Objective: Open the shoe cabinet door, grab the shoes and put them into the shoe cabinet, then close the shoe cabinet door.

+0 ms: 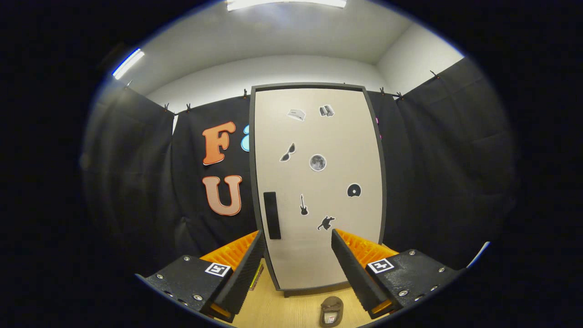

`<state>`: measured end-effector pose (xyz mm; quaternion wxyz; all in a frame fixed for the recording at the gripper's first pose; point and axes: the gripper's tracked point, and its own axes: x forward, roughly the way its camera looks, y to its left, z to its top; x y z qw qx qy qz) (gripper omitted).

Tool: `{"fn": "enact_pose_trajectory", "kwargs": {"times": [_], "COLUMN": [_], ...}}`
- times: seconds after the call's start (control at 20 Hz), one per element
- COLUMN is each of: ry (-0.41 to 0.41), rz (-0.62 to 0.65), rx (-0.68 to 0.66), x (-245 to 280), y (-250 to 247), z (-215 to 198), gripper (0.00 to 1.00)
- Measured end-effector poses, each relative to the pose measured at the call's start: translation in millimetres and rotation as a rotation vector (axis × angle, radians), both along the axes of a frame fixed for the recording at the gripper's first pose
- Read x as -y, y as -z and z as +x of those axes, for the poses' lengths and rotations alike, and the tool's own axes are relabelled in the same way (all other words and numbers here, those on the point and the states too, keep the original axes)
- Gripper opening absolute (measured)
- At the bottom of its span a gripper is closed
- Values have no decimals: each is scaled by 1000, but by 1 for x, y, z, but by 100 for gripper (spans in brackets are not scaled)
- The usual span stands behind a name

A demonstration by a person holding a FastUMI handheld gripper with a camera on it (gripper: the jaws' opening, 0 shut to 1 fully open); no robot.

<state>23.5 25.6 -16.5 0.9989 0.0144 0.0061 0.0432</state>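
The shoe cabinet (319,182) stands upright on the wooden floor (282,310), straight ahead of the gripper (298,255) at twelve o'clock. Its pale door (328,255) sits flush in the dark frame, so it reads as shut. A dark vertical handle (272,215) sits near the door's edge at about ten o'clock from the gap between the fingers, just above the tip of the finger on that side. Small stickers are scattered over the upper part of the door panel.

One shoe (331,311), brownish and seen toe-on, lies on the floor in front of the cabinet, at about five o'clock from the point midway between the fingertips and low between the two fingers. Whether a second shoe lies nearby cannot be told.

The gripper's fingers are spread wide and hold nothing; the cabinet's lower part shows in the gap between them, and neither finger touches door, handle or shoe.

Judging by this, the task is at its very start: the door is not yet opened, the shoe is not yet picked up, and stowing and closing are all left. The first move would likely be toward the handle at ten o'clock.

Black cloth hangs behind and to both sides of the cabinet.
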Motion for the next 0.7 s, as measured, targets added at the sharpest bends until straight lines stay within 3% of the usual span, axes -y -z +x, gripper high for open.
{"fn": "enact_pose_trajectory", "kwargs": {"times": [0.4, 0.7], "ry": [-25, -52], "rz": [1, 3], "rx": [3, 0], "x": [-18, -32], "y": [5, 12], "z": [30, 62], "gripper": [92, 86]}}
